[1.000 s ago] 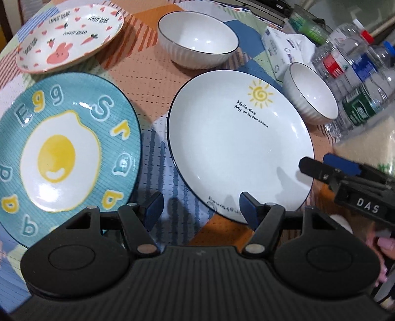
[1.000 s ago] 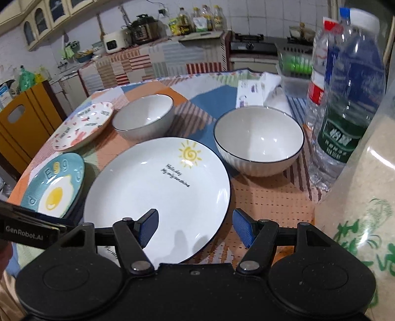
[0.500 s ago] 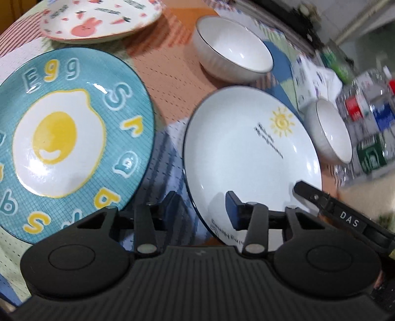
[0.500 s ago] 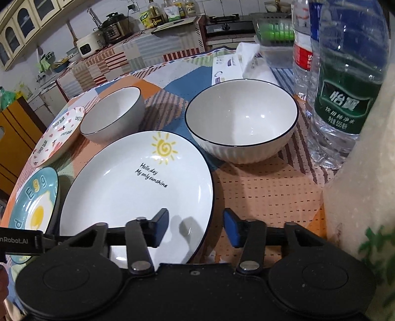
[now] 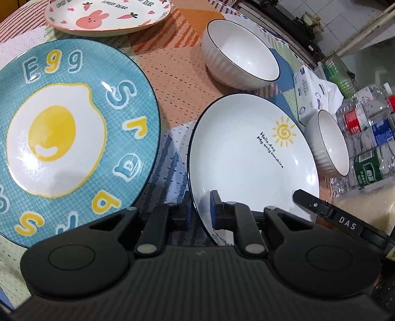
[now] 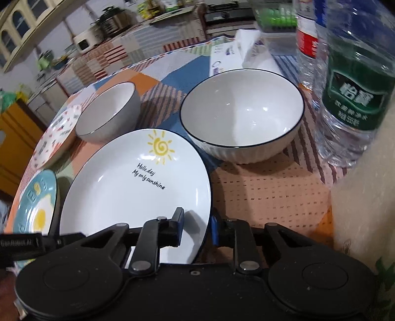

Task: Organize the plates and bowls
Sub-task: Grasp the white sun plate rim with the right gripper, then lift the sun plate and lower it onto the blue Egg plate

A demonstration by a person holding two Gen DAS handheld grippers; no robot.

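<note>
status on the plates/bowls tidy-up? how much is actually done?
Done: nothing stacked yet. The egg plate, bunny plate and two bowls sit apart on the table.
In hand: left gripper and right gripper each pinch the near rim of the sun plate, one per side.
Left: lift it, stack plates, nest bowls.

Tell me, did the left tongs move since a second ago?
Yes. The left tongs slid right, away from the egg plate, and squeezed shut on the near rim of the sunshine plate, which they only straddled before.
</note>
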